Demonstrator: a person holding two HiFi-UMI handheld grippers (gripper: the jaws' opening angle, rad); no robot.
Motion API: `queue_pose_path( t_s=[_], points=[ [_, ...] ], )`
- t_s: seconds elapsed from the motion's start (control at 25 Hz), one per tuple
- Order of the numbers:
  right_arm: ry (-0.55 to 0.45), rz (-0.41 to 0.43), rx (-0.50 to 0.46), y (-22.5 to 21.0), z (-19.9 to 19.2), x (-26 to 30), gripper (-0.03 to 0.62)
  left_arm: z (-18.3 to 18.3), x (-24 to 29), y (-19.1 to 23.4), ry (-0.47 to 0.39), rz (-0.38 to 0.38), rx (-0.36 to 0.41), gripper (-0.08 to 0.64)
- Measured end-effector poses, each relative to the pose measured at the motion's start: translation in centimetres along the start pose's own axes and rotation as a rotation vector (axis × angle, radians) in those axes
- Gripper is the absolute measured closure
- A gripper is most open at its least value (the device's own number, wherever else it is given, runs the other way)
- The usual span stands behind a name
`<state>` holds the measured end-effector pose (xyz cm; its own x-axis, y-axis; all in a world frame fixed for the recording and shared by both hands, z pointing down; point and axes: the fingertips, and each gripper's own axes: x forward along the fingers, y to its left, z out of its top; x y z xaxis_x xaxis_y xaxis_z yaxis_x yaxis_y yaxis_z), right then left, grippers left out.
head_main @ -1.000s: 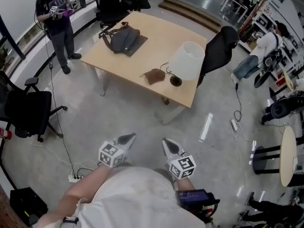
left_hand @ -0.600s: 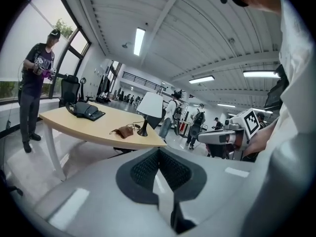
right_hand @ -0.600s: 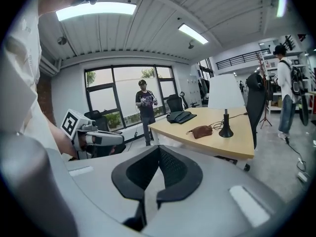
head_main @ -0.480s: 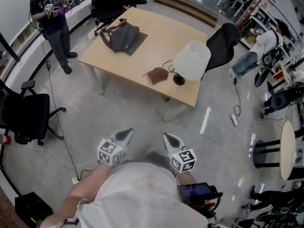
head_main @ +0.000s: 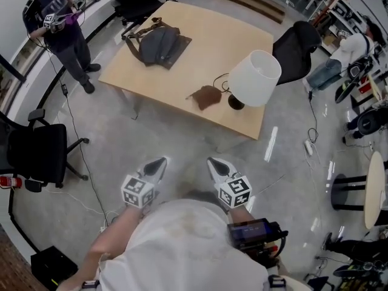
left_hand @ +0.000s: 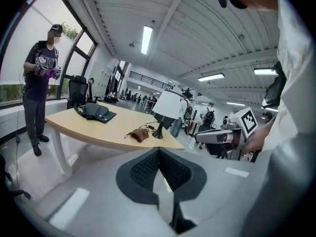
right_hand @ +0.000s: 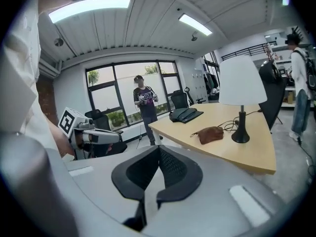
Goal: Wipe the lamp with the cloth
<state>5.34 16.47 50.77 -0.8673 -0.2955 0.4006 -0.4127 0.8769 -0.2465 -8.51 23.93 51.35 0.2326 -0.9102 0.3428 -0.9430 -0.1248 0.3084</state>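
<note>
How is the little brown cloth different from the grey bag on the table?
The cloth is brown; the bag is dark grey. The cloth is much smaller than the bag. The cloth lies crumpled right beside the lamp, near the table edge closest to the person, while the bag sits toward the far side and has a strap. Both rest on the same tan table, with nothing touching them.

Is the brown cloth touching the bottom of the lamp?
Apart. In the right gripper view a strip of bare table shows between the cloth and the lamp's foot; the head view shows the same gap.
</note>
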Motion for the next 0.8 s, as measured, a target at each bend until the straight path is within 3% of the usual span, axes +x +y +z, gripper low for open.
queue_pose_path(
  t_s=[0.12, 0.44, 0.8],
  points=[
    [0.009, 0.012, -0.005, -1.8, 1.6, 2.4, 0.578, 1.2, 2.5, 1.5, 0.014, -0.008, -0.004, 0.558],
    [0.097, -0.058, 0.017, -8.8, 2.6, 6.0, 0.578, 4.9, 10.3, 2.6, 0.033, -0.063, -0.002, 0.558],
    [0.075, -0.051, 0.026, -12.5, 4.3, 10.5, 0.578, 7.2, 14.6, 4.3, 0.084, -0.066, 0.044, 0.558]
  ],
)
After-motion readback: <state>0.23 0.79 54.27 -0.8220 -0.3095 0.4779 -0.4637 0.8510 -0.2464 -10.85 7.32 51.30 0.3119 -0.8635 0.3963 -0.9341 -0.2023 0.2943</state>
